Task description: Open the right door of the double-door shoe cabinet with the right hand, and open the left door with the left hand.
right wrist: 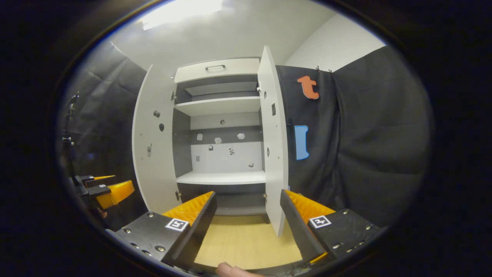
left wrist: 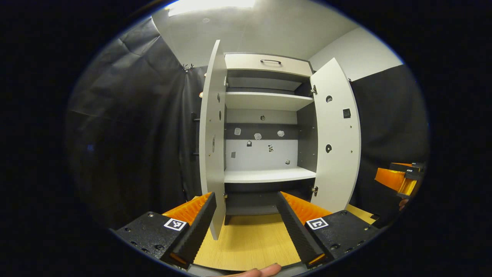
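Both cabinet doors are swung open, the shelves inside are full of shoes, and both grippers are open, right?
Not quite. The shelves hold no shoes; they are bare, as the left gripper view shows. The rest is right: the left door and right door are swung open, and the left gripper and right gripper are open.

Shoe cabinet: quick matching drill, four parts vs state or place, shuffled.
1. left door
2. top drawer
3. left hand-held gripper
4. wooden floor

a. closed, dark handle on its front
b. open, nothing between its fingers
c. swung open, seen nearly edge-on in the left gripper view
d. pale, in front of the cabinet's base

Pairs: 1-c, 2-a, 3-b, 4-d
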